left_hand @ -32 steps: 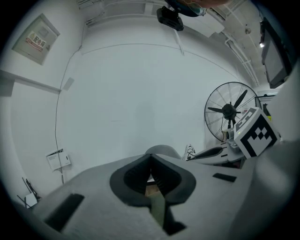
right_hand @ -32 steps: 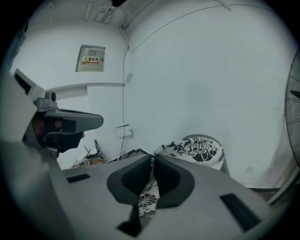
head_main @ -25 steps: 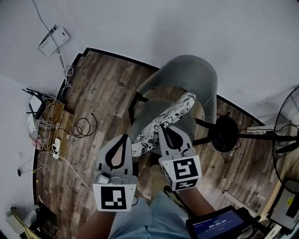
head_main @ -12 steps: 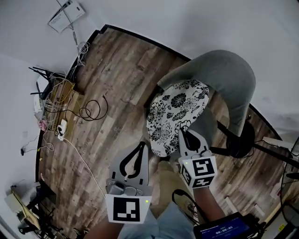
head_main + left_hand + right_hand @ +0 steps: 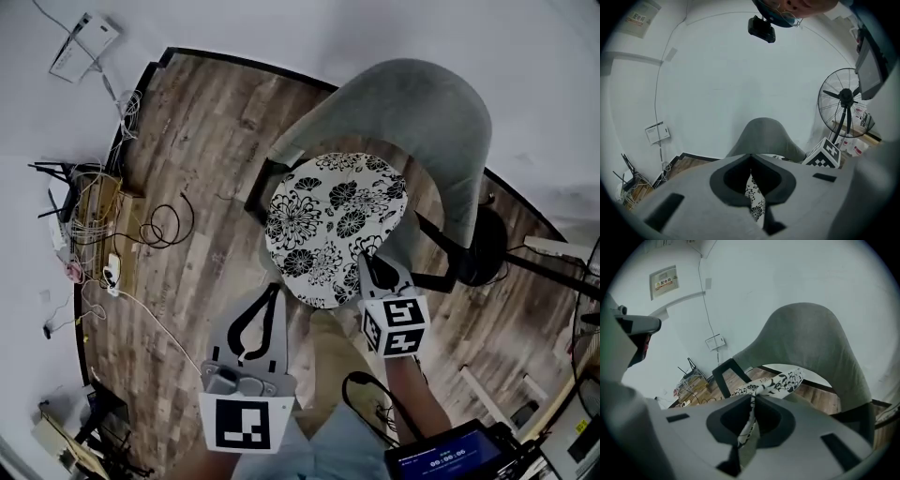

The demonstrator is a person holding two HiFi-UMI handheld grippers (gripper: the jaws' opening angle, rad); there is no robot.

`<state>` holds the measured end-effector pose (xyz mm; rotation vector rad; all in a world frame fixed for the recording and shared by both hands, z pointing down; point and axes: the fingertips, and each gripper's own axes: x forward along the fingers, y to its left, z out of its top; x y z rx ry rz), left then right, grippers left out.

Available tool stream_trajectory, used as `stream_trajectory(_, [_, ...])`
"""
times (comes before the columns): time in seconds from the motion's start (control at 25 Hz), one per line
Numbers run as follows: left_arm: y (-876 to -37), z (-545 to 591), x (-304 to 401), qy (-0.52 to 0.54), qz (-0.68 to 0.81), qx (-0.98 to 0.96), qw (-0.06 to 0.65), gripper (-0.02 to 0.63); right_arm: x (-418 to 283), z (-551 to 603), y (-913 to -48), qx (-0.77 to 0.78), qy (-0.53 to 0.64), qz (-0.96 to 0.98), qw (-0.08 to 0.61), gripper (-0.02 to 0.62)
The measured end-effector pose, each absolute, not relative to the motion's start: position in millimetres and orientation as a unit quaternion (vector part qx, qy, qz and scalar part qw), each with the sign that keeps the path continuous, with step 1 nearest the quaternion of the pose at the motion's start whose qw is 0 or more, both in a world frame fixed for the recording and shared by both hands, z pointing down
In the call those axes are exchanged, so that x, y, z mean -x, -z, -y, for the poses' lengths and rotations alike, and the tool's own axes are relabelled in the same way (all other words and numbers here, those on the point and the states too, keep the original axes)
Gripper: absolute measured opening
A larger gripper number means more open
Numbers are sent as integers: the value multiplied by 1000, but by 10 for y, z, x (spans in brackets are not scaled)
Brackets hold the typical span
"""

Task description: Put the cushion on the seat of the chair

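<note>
A round black-and-white floral cushion [image 5: 333, 220] lies flat over the seat of a grey chair [image 5: 412, 117], hiding most of the seat. My right gripper [image 5: 368, 258] pinches the cushion's near right edge. In the right gripper view the fabric [image 5: 780, 379] runs between the jaws of the right gripper [image 5: 753, 397], which are opening. My left gripper [image 5: 273, 289] is at the near left edge. In the left gripper view the left gripper [image 5: 750, 158] has its jaws closed, with a strip of floral fabric [image 5: 754, 199] caught between them.
A standing fan's dark base [image 5: 478, 248] sits just right of the chair, with its head [image 5: 843, 110] visible beyond. Cables and a power strip [image 5: 112, 272] lie on the wood floor at left. A tablet [image 5: 450, 455] is at the bottom right. The person's legs [image 5: 309, 441] stand right before the chair.
The cushion went from hanging tilted and edge-on to lying flat over the seat. Both grippers came down with it toward the chair.
</note>
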<state>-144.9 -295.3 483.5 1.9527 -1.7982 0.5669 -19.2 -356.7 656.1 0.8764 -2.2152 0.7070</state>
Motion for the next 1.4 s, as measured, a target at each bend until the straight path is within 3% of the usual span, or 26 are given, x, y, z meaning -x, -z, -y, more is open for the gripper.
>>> stream_trajectory(1.04, [-5383, 3238, 435, -272, 531, -774, 212, 5, -1220, 3421, -7597, -446, -344, 761, 323, 64])
stream_trajectory(1.24, [-5444, 3240, 316, -277, 518, -782, 210, 5, -1386, 3351, -7669, -466, -351, 747, 318, 144])
stream_trajectory(1.4, [-5480, 3241, 282, -277, 512, -786, 209, 5, -1534, 3278, -7728, -485, -355, 730, 325, 146])
